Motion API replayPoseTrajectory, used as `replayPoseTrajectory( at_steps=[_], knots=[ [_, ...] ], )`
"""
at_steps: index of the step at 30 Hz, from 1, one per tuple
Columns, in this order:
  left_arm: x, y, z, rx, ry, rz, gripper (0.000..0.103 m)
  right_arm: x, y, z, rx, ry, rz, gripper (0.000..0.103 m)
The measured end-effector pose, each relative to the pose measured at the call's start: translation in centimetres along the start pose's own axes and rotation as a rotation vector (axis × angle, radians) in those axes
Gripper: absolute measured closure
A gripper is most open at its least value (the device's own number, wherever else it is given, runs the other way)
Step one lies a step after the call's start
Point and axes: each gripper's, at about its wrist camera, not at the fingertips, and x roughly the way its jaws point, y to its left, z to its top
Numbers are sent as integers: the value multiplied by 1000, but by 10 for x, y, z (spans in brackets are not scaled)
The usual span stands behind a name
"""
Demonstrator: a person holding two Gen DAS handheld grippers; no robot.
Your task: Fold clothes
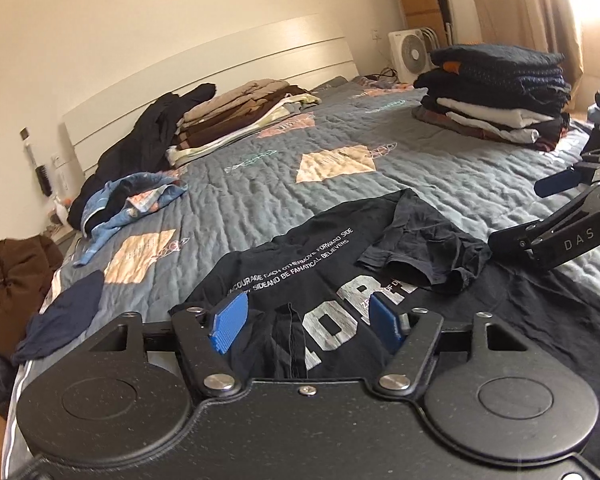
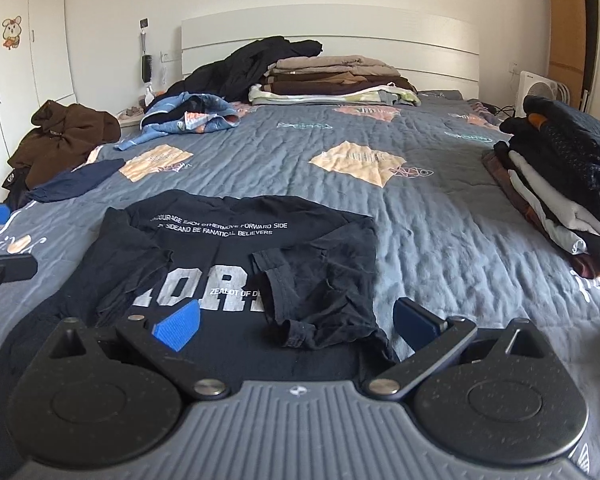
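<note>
Folded stacks (image 2: 572,184) beyond T-shirt (image 2: 236,248)

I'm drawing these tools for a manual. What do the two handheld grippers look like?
Both are speckled black, with two round discs, silver pivot bolts, angled linkage arms and ribbed blue pads. The left gripper has a plain black body. The right gripper has a ribbed grey body with a small emblem; from the left wrist view, its side reads "DAS". No cables or sleeves show.

You are in a home bedroom: quilted bed (image 2: 420,208) with white headboard (image 2: 380,36), wardrobe (image 2: 24,40), folded clothes stacks (image 2: 332,80).
</note>
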Motion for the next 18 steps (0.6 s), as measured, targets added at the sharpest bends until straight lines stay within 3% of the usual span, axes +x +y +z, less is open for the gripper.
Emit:
replayPoseTrajectory(
  at_steps=[4,6,8,10,13,18],
  knots=[
    [60,4,5,68,-3,-100,64,39,-7,-3,24,7,36,2],
    [90,8,8,38,8,-159,68,51,-9,-5,49,-4,71,2],
    [116,13,11,-53,16,-263,76,63,-12,-7,74,-14,107,3],
    [141,18,14,-147,25,-370,90,75,-15,-9,99,-25,142,3],
    [169,21,17,-348,41,-590,90,88,-25,-10,207,-39,270,3],
    [224,9,10,-592,147,-855,90,105,-16,-19,124,1,301,3]
  ],
)
